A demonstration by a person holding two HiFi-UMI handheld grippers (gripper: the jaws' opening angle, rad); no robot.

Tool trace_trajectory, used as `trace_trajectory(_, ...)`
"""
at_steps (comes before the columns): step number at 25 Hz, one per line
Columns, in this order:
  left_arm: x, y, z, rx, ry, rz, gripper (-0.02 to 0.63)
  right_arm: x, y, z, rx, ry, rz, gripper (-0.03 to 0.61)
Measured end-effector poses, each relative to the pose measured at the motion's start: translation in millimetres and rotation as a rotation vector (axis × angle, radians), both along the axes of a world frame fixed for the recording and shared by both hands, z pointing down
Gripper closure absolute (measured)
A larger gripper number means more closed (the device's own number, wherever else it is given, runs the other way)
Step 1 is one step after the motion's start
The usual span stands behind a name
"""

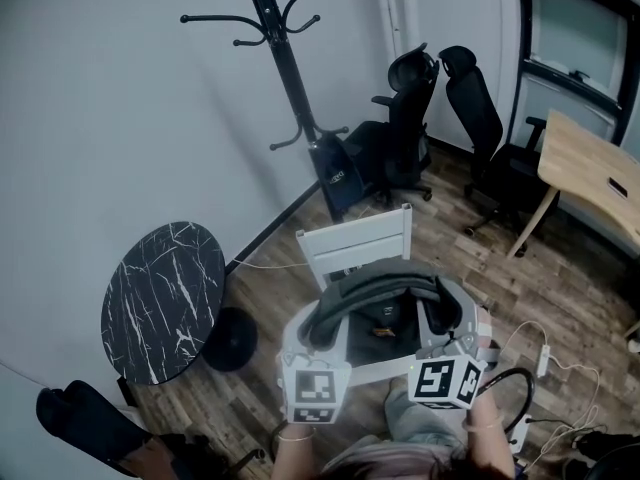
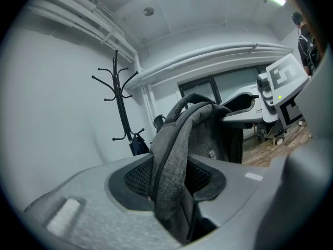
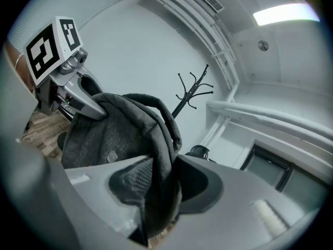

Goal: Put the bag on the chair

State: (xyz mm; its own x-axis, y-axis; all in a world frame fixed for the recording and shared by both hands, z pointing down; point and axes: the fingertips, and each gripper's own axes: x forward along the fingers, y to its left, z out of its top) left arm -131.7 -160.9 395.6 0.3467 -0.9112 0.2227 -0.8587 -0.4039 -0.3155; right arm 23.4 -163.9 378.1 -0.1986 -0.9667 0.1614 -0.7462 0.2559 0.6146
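**A:** First entry?

**B:** Bag [image 1: 385, 296]: a grey fabric backpack, upright, hanging by its straps over the seat of the chair [image 1: 356, 240], just in front of the backrest. I cannot tell whether its base touches the seat.

**A:** And the chair?

**B:** White, with a slatted backrest. It stands on the wooden floor [image 1: 470, 258], and the backrest is on the side toward the coat stand [image 1: 290, 63].

**A:** Grippers?

**B:** Left gripper [image 2: 171, 191]: its jaws are clamped on one shoulder strap [image 2: 174, 150], with the black pads pressing the grey fabric from both sides. Right gripper [image 3: 158, 191]: likewise pinching the other shoulder strap [image 3: 158, 150]. Each has a marker cube on top. The two are level with each other, with the bag's top between them.

**A:** Other furniture?

**B:** The coat stand is black and stands by the wall beyond the chair, with a dark blue object [image 1: 336, 175] leaning at its foot. There is a round table [image 1: 165, 298] with a black, marble-veined top on a round black base, to the left of the chair and close to the wall. Two black office chairs [image 1: 405, 128] stand side by side toward the far corner. A pale wooden desk [image 1: 590, 168] is at the right edge of the room.

**A:** Anything loose?

**B:** White cables [image 1: 555, 368] lie on the floor to the right of the person holding the grippers.
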Motion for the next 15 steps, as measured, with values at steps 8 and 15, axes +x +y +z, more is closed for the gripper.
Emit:
trace_trajectory(8, 4, -47, 19, -0.047, -0.002, -0.022, 0.454, 3, -50, 17, -0.042, 0.002, -0.019, 0.446)
trace_trajectory(15, 9, -86, 37, -0.08, 0.011, -0.051, 0.456, 9, -94, 33, -0.082, 0.008, -0.052, 0.448)
